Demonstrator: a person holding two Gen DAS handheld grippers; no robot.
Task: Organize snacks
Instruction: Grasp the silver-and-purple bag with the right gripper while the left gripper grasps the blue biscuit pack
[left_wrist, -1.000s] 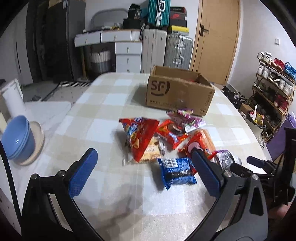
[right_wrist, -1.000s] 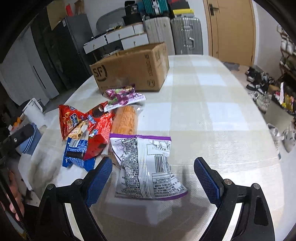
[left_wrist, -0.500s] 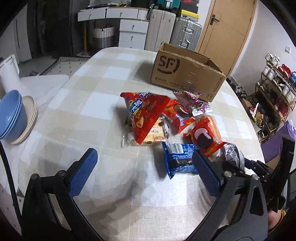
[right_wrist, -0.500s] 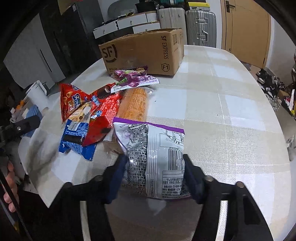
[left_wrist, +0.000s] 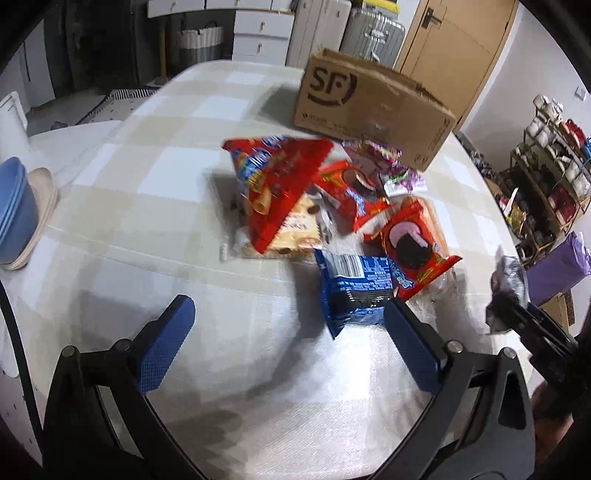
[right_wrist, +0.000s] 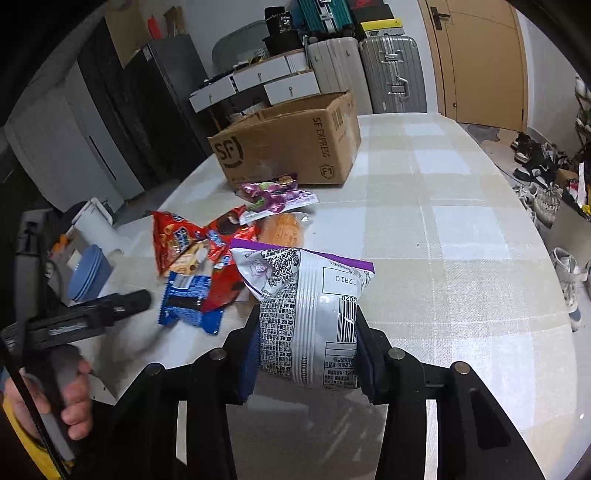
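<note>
Closing on the silver snack bag (right_wrist: 310, 314), the right gripper (right_wrist: 308, 354) has its blue pads pressed against both sides of the bag's lower end, and the bag's purple-edged top leans away over the checked table (right_wrist: 461, 258); the left gripper (left_wrist: 284, 343) stands wide open with nothing between its jaws, above bare tablecloth, its right pad just beside the blue cookie packet (left_wrist: 354, 291); a hand (right_wrist: 70, 391) grips that tool's handle at the lower left of the right wrist view. Beyond the blue packet lies the heap of snacks: a red cookie pack (left_wrist: 413, 243) overlapping it, a large red chip bag (left_wrist: 277, 184) on a beige wafer packet (left_wrist: 299, 229), another red pack (left_wrist: 351, 192), an orange packet (right_wrist: 284, 229), and a purple candy bag (right_wrist: 273, 195) nearest the cardboard box (right_wrist: 291, 147); the box stands open-topped on the far part of the table, with suitcases (right_wrist: 391, 70) behind it. Blue bowls (left_wrist: 14, 210) sit stacked off the table's left edge.
</note>
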